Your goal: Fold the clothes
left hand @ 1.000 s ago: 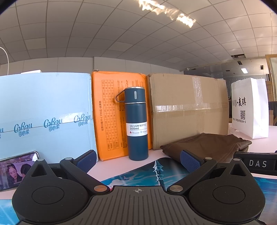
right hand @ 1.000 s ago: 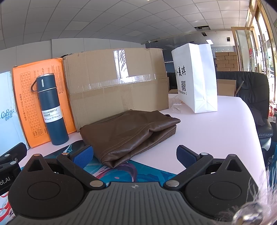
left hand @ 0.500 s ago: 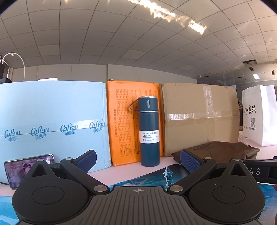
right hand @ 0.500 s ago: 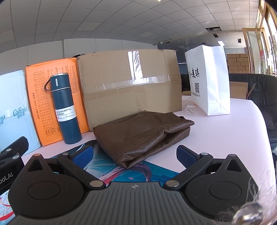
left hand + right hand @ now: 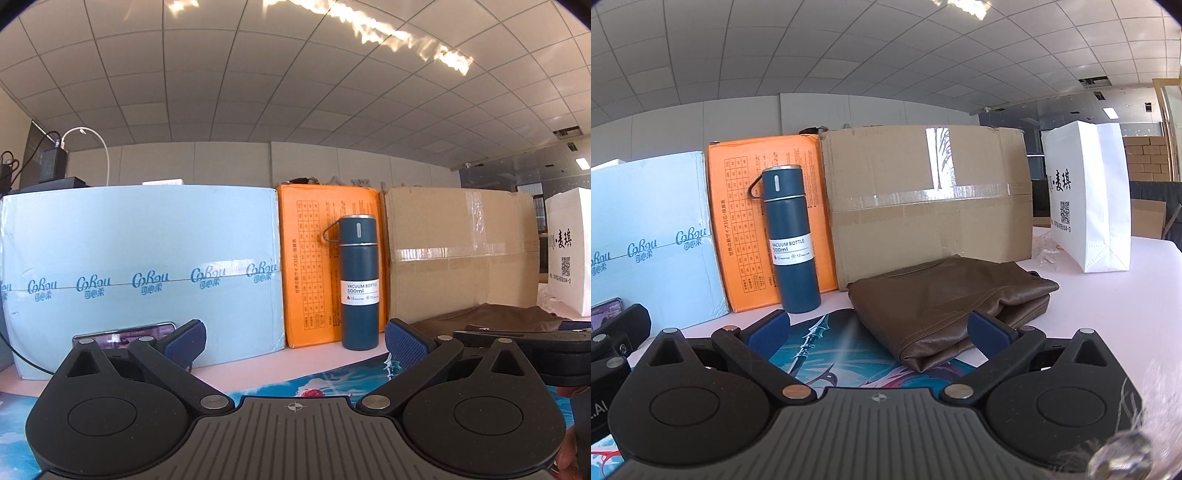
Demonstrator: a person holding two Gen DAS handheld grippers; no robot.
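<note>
A folded brown garment (image 5: 945, 299) lies on the table, partly on a printed blue mat (image 5: 827, 350), in front of a cardboard box. My right gripper (image 5: 879, 330) is open and empty, just short of the garment's near edge. My left gripper (image 5: 295, 341) is open and empty, facing the boxes and the bottle; the garment (image 5: 491, 317) shows low at its right, partly hidden by the right gripper's body (image 5: 535, 343).
A blue vacuum bottle (image 5: 790, 240) stands before an orange box (image 5: 746, 229). A light blue box (image 5: 140, 273), a cardboard box (image 5: 927, 206) and a white paper bag (image 5: 1086, 195) line the back. A phone (image 5: 122, 338) leans on the blue box.
Both grippers have swung left and tilted upward: the bottle and boxes shifted right in both views. The garment moved from centre toward the right. Both stayed open.
</note>
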